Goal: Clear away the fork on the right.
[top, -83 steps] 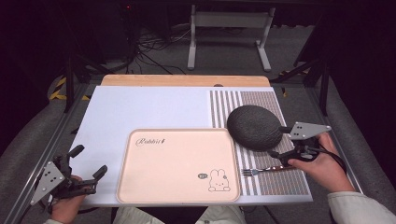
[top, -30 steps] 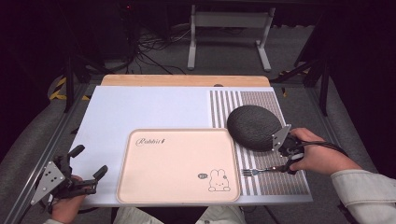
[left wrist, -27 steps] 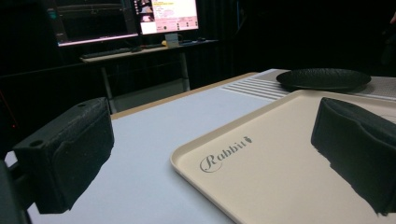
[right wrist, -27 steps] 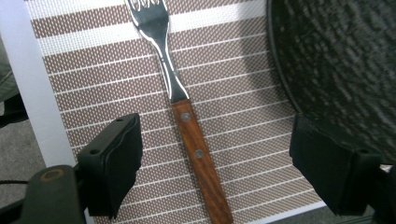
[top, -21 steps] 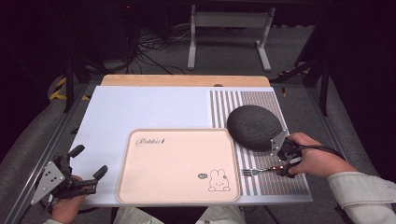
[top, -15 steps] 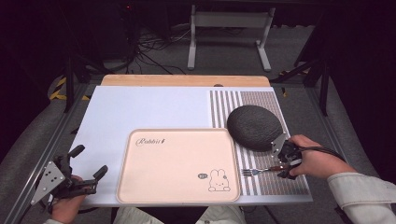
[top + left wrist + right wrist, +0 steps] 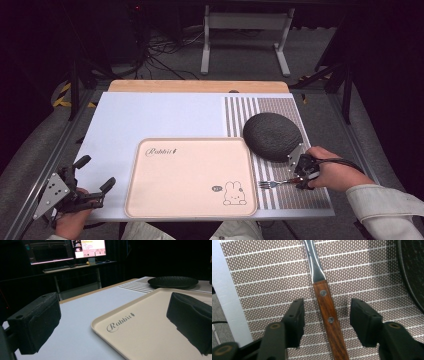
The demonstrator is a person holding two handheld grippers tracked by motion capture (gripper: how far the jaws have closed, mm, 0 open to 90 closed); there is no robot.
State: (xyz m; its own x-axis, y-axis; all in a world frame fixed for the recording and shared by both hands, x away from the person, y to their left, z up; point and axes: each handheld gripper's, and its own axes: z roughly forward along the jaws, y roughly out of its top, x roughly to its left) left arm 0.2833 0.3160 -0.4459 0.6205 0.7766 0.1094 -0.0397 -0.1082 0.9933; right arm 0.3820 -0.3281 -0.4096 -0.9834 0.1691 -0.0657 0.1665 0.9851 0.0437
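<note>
Dark all round, the room shows only a metal frame and loose cables on the floor beyond the worktop, which is pale blue-white with a wooden strip along its far edge. On its right side lies a brown mat with white stripes. The right tongs, held in the person's right hand, sit low over the near part of that mat, and their two black jaws stand apart with a gap on either side of a fork's wooden handle; the handle lies flat on the mat between them, two rivets showing, touching neither jaw as far as I can see. The fork points away from these tongs toward a beige tray, its prongs just short of the tray's edge. Just beyond the right tongs sits a dark round plate on the mat. The left tongs, in the left hand, rest at the near left corner of the worktop with their jaws wide apart and nothing between them; ahead of them is the tray's corner with the printed word, and farther off the dark plate.
</note>
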